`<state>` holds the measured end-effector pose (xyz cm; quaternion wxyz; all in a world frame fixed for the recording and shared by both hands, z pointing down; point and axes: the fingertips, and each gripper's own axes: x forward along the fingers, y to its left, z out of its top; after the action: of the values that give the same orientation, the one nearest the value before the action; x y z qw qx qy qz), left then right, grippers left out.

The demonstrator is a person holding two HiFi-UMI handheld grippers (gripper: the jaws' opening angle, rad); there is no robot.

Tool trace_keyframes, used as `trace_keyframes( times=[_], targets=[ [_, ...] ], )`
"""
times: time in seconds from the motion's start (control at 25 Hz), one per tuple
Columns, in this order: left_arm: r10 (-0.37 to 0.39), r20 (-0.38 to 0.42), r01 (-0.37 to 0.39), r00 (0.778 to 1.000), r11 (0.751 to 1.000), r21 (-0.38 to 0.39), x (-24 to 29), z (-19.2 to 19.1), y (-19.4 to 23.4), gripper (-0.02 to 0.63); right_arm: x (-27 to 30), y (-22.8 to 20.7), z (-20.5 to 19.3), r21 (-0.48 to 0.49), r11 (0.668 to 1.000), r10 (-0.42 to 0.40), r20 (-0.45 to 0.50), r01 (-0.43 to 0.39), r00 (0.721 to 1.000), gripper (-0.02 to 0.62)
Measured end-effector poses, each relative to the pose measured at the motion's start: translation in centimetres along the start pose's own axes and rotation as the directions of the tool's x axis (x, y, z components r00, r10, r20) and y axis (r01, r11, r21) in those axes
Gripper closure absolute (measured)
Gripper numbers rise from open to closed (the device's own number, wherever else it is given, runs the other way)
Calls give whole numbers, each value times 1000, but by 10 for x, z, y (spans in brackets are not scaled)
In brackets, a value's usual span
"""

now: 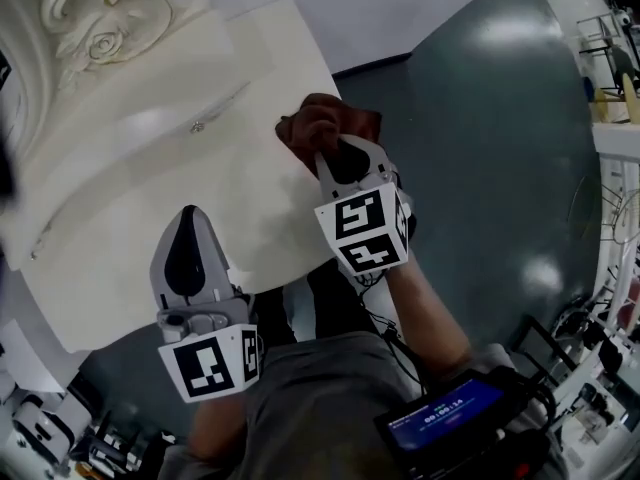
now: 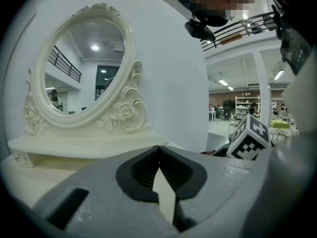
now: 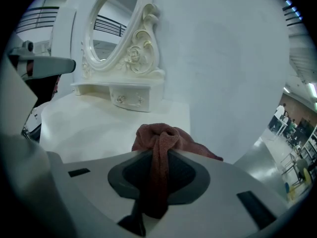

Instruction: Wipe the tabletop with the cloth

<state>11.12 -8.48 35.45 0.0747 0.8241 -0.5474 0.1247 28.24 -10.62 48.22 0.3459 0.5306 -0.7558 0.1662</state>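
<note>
Cloth (image 1: 325, 128) at white tabletop (image 1: 200, 218) edge; grey floor (image 1: 480, 168).

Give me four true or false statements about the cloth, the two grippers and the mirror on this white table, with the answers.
1. The right gripper is clamped on the reddish-brown terry cloth. True.
2. The left gripper holds a second cloth. False: its jaws are together with nothing between them.
3. The cloth lies in the middle of the white tabletop. False: the head view shows it at the tabletop's edge.
4. An oval mirror in a carved cream frame stands upright by the wall. True.
</note>
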Motion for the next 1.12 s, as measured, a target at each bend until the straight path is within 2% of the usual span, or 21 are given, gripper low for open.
trace_keyframes(
  times=[0.2, 0.36, 0.48, 0.68, 0.84, 0.96, 1.12],
  targets=[
    [-56, 59, 55, 997, 998, 17, 13, 30, -55, 592, -37, -58, -28, 31, 996, -82, -23, 83, 996, 515],
    [-86, 119, 85, 989, 996, 15, 16, 58, -96, 592, -77, -100, -38, 84, 990, -117, -2, 116, 993, 515],
    [-78, 160, 76, 984, 997, 18, 6, 77, -100, 592, -99, -112, -18, 135, 984, -124, 47, 117, 991, 515],
    [-32, 189, 32, 981, 999, 4, -8, 100, -92, 592, -118, -115, 24, 87, 990, -117, 118, 107, 986, 515],
    [19, 192, -16, 981, 1000, -12, -23, 107, -62, 592, -117, -87, 60, 42, 996, -79, 160, 73, 984, 515],
    [63, 193, -59, 979, 998, -26, -42, 101, -16, 592, -105, -40, 90, 3, 999, -41, 184, 41, 982, 515],
    [164, 186, -156, 969, 986, -58, -77, 91, 39, 592, -92, 24, 123, -76, 997, 46, 203, -31, 978, 515]
  ],
)
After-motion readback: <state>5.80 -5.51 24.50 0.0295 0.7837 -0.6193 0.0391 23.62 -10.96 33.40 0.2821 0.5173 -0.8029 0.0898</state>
